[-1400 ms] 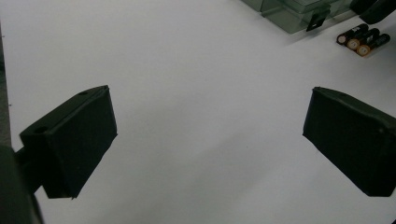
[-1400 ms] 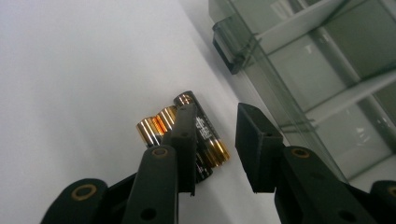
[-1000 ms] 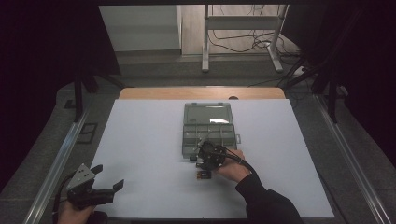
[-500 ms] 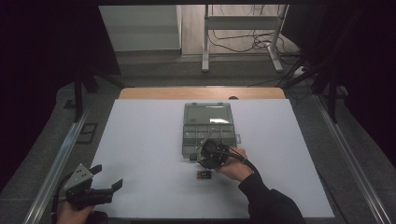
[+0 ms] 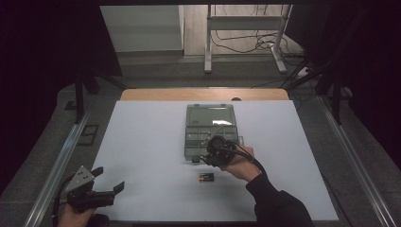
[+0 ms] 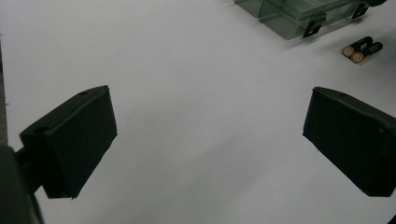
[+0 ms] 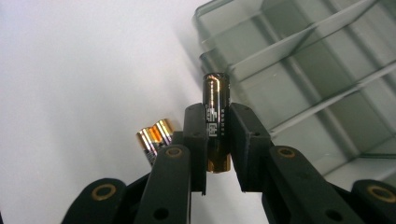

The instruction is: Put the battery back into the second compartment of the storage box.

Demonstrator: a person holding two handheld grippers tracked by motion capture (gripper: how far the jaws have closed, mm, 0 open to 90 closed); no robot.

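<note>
Three batteries: one battery (image 7: 216, 122) clamped upright in right gripper (image 7: 217, 135) beside organizer box (image 5: 209, 130); two batteries (image 5: 205, 177) on table (image 5: 142, 142). Left gripper (image 6: 208, 140) wide, empty.

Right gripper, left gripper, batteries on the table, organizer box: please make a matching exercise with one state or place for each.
1. right gripper
2. left gripper
3. two batteries
4. clear organizer box

a. lid open
b. jaws wide apart above bare table
c. lying side by side on the white table
d. shut on one battery

Pairs: 1-d, 2-b, 3-c, 4-a
</note>
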